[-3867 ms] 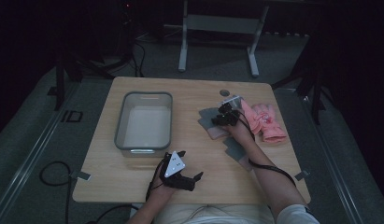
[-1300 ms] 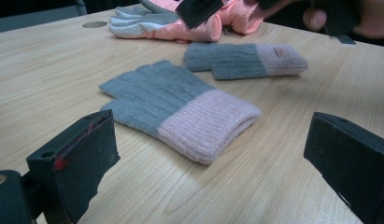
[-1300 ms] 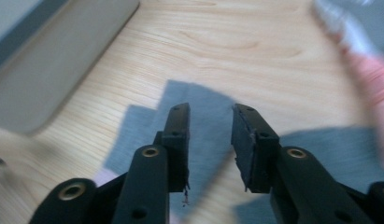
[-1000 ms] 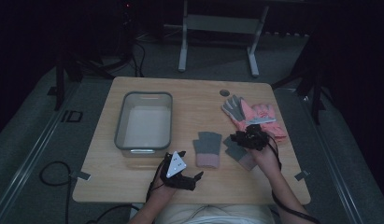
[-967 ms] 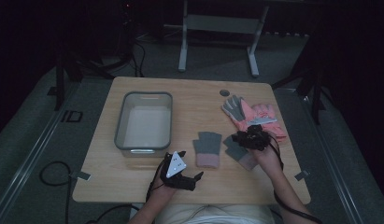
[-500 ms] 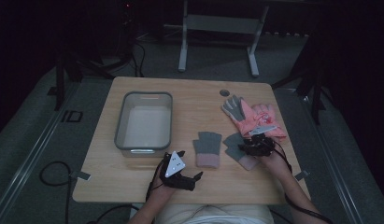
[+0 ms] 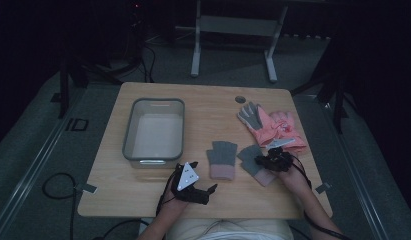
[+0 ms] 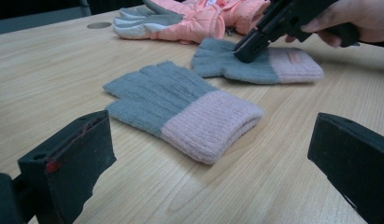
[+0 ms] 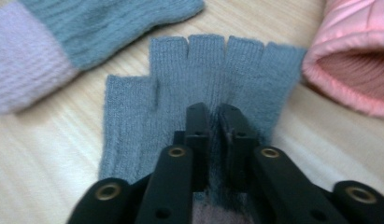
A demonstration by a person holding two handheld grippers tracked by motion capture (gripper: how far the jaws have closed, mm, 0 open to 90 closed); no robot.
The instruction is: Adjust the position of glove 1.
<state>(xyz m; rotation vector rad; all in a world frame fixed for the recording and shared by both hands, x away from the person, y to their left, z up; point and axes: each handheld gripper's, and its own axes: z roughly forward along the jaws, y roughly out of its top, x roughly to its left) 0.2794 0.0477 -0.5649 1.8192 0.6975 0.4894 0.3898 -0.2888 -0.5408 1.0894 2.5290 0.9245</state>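
The grey knitted glove (image 9: 199, 93) with the pink cuff lies flat on the bench (image 7: 203, 107), just right of its twin and just in front of the salmon ski gloves, and the right gripper (image 9: 213, 116) is down on it, fingers pointing along its back toward the four short knitted finger stubs. Those fingers have just been closing and now stand nearly together, a pinch of grey knit caught in the narrow slit between them, the fabric bunching up around the tips. In the left gripper view that same gripper (image 8: 248, 49) slants down from the upper right, a hand (image 8: 353, 21) behind it, its tip pressed into the grey part near the cuff. The twin glove (image 7: 222, 158) sits alone to the left, flat, cuff toward the person, not touching the held one as far as the high view shows. The ski gloves (image 7: 272, 125) lie heaped behind, one grey palm up, their pink cuff opening right beside the held glove's stubs. The left gripper (image 7: 193, 187) rests low on the bench near the person's edge, left of and in front of the twin glove, its fingers wide apart with nothing between them. The clear bin (image 7: 154, 131) stands well left of both knitted gloves.
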